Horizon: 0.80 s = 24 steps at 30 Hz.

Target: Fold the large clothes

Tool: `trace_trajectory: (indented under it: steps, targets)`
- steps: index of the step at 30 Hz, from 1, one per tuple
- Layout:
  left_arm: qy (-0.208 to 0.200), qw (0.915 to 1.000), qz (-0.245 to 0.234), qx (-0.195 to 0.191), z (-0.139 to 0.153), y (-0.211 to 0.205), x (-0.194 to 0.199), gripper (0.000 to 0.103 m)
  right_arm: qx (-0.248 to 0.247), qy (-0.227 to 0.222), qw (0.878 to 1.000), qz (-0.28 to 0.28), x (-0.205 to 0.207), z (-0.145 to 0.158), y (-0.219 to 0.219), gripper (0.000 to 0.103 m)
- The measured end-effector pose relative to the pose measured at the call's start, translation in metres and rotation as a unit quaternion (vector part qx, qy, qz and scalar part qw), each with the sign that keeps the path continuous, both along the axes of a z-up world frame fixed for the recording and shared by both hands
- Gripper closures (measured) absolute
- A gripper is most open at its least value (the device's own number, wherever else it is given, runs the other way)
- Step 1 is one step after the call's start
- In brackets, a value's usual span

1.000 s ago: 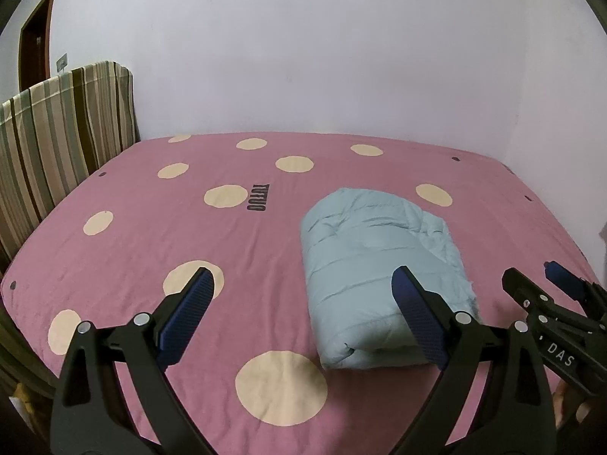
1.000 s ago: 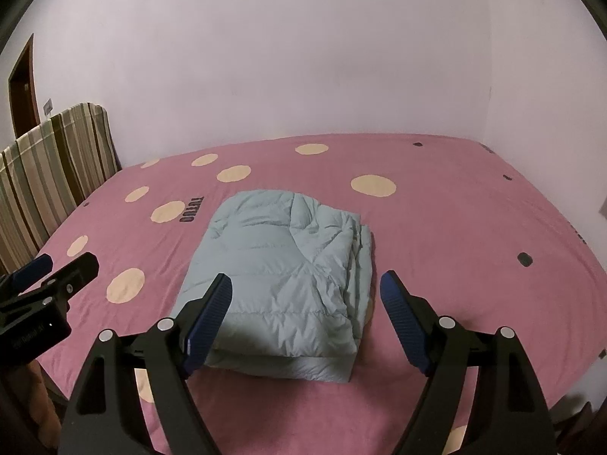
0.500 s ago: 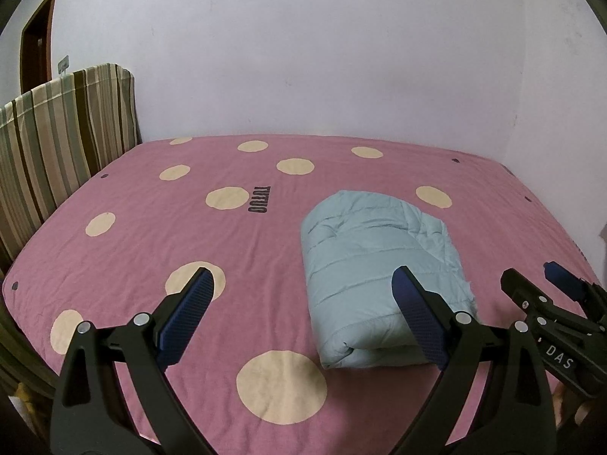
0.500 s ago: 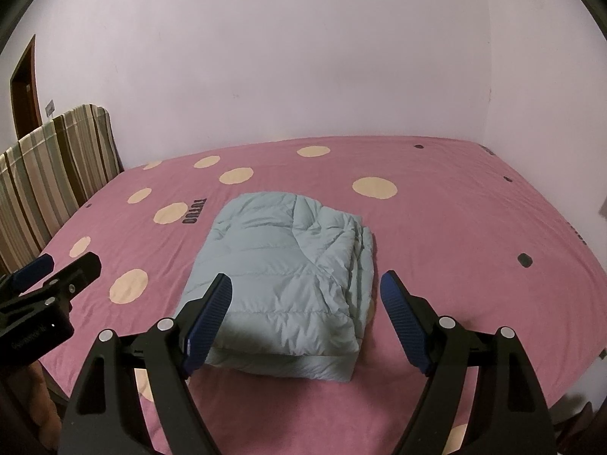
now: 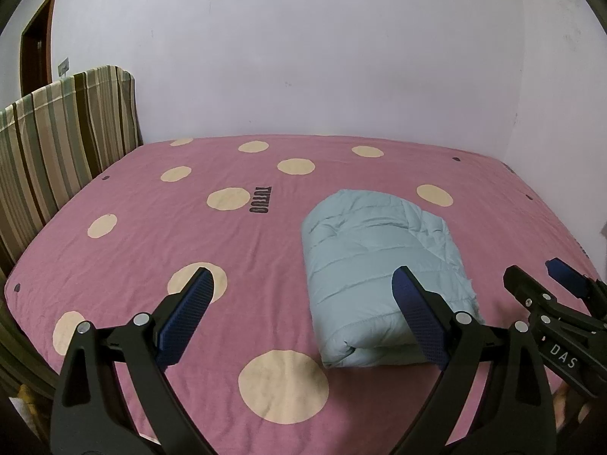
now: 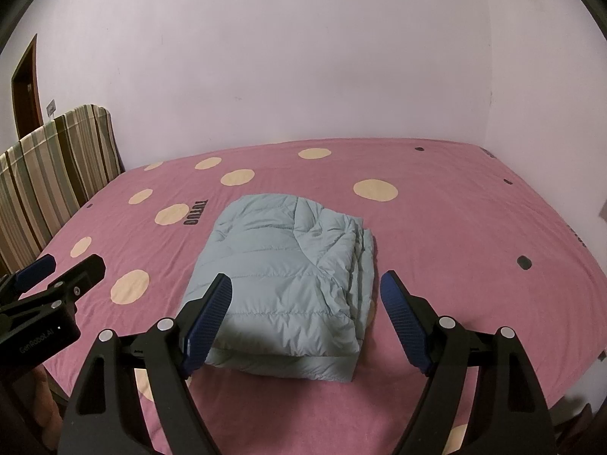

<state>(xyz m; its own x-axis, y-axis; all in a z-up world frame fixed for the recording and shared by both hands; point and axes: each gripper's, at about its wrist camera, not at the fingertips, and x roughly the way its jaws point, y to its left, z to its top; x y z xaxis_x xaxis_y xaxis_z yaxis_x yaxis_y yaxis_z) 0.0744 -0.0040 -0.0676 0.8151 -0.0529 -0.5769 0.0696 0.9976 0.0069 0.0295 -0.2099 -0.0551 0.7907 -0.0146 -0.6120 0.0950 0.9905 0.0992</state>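
Observation:
A pale blue padded jacket [image 5: 379, 265] [image 6: 288, 276] lies folded into a thick rectangular bundle on the pink bed sheet. My left gripper [image 5: 301, 288] hovers open above the sheet, to the left of the bundle, holding nothing. My right gripper [image 6: 305, 292] hangs open over the bundle's near end, its blue pads [image 6: 212, 318] clear of the fabric. Each gripper shows at the edge of the other's view: the right gripper [image 5: 546, 288] at the far right, the left gripper [image 6: 49, 280] at the far left.
The pink sheet with cream dots [image 5: 265, 250] [image 6: 455, 250] covers the whole bed. A striped headboard [image 5: 57, 144] [image 6: 49, 174] stands at the left. White walls close the back and right sides. A dark doorway [image 5: 36, 53] is at the far left.

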Motion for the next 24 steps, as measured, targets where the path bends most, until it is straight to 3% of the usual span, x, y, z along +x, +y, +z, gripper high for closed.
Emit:
trace_trajectory:
  steps: [14, 24]
  targets:
    - [0.002, 0.9997, 0.017, 0.02, 0.0005, -0.0004, 0.0005, 0.008, -0.001, 0.0, 1.0, 0.0, 0.0, -0.001, -0.0003, 0.024]
    - [-0.007, 0.9998, 0.005, 0.018, -0.0018, -0.0021, -0.0004, 0.008, -0.003, 0.005, 1.0, -0.002, 0.0014, -0.0003, 0.0002, 0.024]
